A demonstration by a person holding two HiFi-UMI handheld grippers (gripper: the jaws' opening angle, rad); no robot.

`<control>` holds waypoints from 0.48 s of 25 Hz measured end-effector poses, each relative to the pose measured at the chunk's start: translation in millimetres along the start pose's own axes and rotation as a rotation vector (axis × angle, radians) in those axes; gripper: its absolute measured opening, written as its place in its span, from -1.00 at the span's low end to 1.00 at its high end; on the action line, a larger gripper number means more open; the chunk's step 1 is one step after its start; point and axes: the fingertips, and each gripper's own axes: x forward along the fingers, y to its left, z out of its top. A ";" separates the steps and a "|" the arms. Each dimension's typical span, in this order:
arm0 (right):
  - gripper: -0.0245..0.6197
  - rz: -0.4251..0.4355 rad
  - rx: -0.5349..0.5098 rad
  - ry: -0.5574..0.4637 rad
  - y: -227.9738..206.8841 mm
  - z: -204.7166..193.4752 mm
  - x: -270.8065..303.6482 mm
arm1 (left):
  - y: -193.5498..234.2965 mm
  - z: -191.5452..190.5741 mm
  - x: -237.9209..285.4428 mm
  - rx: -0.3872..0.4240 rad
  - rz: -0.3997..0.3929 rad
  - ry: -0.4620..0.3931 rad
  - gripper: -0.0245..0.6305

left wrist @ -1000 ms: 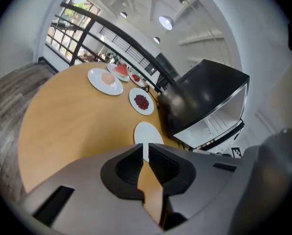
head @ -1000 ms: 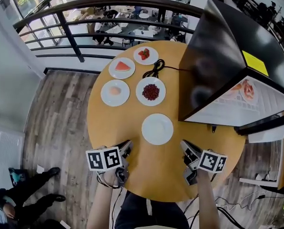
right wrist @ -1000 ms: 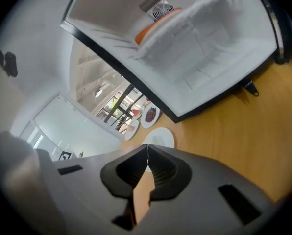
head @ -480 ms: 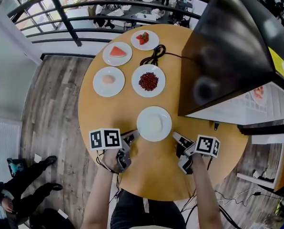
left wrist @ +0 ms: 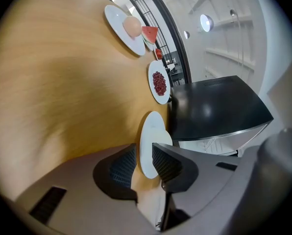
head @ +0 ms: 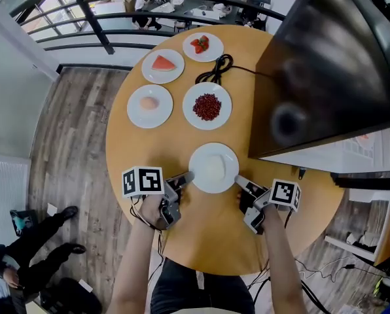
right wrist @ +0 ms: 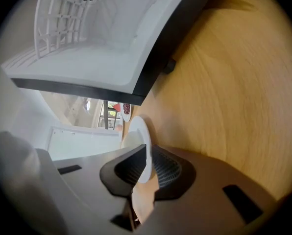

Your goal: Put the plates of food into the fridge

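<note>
A white plate (head: 213, 167) with pale food lies on the round wooden table (head: 201, 234), nearest me. My left gripper (head: 185, 177) is at its left rim. Its jaws have just been opening, and the rim (left wrist: 151, 136) sits between them with a gap to one pad. My right gripper (head: 239, 180) is at the right rim. Its jaws have also just been opening, only a little, and stand narrowly around the rim (right wrist: 138, 131). Farther back lie plates of red berries (head: 207, 106), a peach-coloured piece (head: 149, 103), watermelon (head: 162, 64) and strawberries (head: 201, 44).
A black fridge (head: 326, 64) stands on the table's right side, its door open toward me and white shelves (right wrist: 87, 38) showing inside. A black cable (head: 214, 70) lies coiled between the far plates. A railing (head: 90, 18) runs behind the table.
Both grippers have moved forward from the table's near edge to opposite sides of the white plate. The left jaws have spread around its rim.
</note>
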 end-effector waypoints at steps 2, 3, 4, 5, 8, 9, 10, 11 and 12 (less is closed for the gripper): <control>-0.85 -0.007 -0.002 0.012 -0.1 0.2 1.0 | -1.4 -0.1 1.7 -0.001 -0.009 0.010 -0.67; -0.85 -0.015 -0.008 0.021 -0.8 -0.2 1.2 | -2.0 -0.4 2.7 -0.004 -0.015 0.013 -0.67; -0.85 -0.026 -0.016 0.028 -1.8 -0.5 1.4 | -2.5 -0.7 3.8 -0.008 -0.020 0.015 -0.67; -0.85 -0.035 -0.022 0.035 -2.4 -0.9 2.0 | -3.0 -1.2 4.7 -0.011 -0.022 0.017 -0.67; -0.84 -0.035 -0.030 0.047 -0.4 -2.2 5.5 | -3.1 -2.2 6.6 -0.012 -0.016 0.024 -0.67; -0.83 -0.032 -0.027 0.050 0.6 -2.4 6.3 | -2.5 -2.1 6.6 -0.013 -0.013 0.026 -0.67; -0.82 -0.027 -0.021 0.054 1.7 -2.7 7.1 | -1.8 -2.0 6.5 -0.015 -0.011 0.029 -0.67; -0.79 -0.020 -0.014 0.058 2.9 -3.2 8.0 | -1.2 -2.0 6.3 -0.016 -0.008 0.032 -0.67; -0.75 -0.016 -0.010 0.063 3.9 -3.9 9.1 | -0.8 -2.3 6.4 -0.014 -0.004 0.037 -0.67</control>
